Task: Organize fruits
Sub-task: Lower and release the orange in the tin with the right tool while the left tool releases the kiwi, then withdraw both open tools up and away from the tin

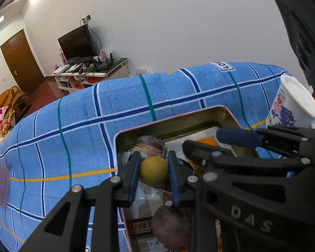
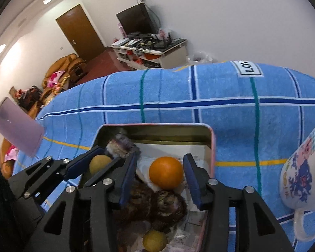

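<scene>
Here the left gripper (image 1: 154,173) clamps a yellow-green fruit (image 1: 154,173) over the near-left part of the tin (image 1: 220,110), probably to lift it out. The right gripper (image 2: 159,173), jaws parted, frames the orange (image 2: 166,172) inside the tin without pressing.
</scene>
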Action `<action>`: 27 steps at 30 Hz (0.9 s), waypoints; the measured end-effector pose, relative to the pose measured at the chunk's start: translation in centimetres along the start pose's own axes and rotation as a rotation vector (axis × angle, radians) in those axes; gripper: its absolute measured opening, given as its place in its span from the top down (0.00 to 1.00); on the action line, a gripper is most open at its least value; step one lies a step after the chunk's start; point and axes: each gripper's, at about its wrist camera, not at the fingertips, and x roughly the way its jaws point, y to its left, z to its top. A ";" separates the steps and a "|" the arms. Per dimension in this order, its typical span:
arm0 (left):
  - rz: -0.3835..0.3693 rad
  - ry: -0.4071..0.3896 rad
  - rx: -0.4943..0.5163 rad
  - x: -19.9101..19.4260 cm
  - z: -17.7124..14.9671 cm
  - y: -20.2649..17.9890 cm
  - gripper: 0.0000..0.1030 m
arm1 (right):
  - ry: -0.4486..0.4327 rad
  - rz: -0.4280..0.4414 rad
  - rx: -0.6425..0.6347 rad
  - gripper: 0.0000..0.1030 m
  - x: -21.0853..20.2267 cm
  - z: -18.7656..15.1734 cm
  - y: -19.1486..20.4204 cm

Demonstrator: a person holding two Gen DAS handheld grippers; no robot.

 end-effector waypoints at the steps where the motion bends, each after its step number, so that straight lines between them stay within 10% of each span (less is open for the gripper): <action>1: 0.001 0.000 0.004 -0.1 0.0 0.0 0.73 | 0.000 0.006 0.001 0.48 -0.1 -0.1 0.0; 7: 0.001 -0.004 0.041 -0.7 -0.2 -0.8 0.66 | -0.037 0.053 0.046 0.48 -1.0 -1.0 -0.6; 14: -0.162 0.051 -0.111 -0.8 -0.4 0.6 0.20 | -0.121 0.073 0.100 0.48 -2.8 -2.2 -1.2; 27: -0.015 -0.105 -0.028 -3.9 -1.8 -0.2 0.15 | -0.354 0.017 0.160 0.48 -7.0 -4.4 -1.7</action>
